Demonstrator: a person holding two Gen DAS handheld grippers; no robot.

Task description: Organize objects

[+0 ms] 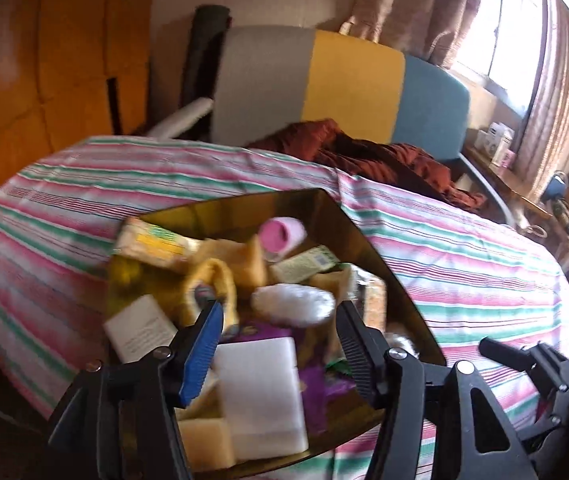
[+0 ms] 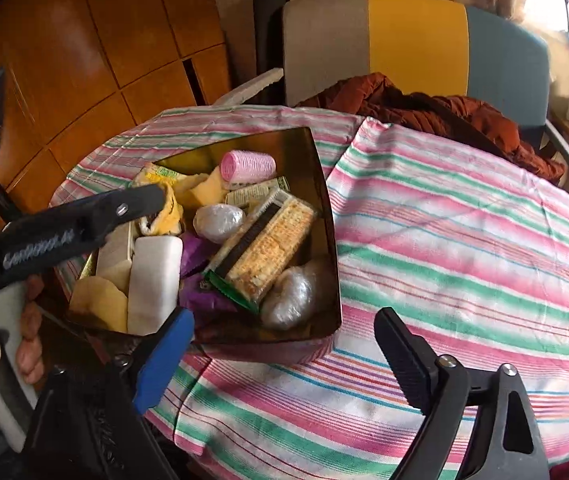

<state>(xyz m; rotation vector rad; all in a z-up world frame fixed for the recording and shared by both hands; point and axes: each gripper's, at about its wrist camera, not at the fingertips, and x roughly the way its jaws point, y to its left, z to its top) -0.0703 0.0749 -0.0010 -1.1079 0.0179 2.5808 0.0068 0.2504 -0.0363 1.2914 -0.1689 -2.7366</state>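
Note:
A gold metal box (image 2: 322, 200) (image 1: 368, 240) sits on the striped tablecloth, full of small things: a pink hair roller (image 2: 248, 166) (image 1: 282, 234), a cracker pack (image 2: 268, 248), white foam blocks (image 2: 152, 280) (image 1: 260, 392), wrapped white balls (image 2: 218, 222) (image 1: 292, 304), yellow sponges (image 1: 220, 280), purple wrappers (image 2: 200, 296). My left gripper (image 1: 280, 312) is open and empty, hovering over the box; it also shows in the right wrist view (image 2: 140, 200). My right gripper (image 2: 284, 324) is open and empty above the box's near edge.
The striped tablecloth (image 2: 464, 260) covers a round table. A rust-red garment (image 2: 444, 116) lies at the far edge by a grey, yellow and blue chair (image 2: 416, 36). Wooden cabinets (image 2: 84, 40) stand at the left. A window and cluttered shelf (image 1: 500, 144) are at the right.

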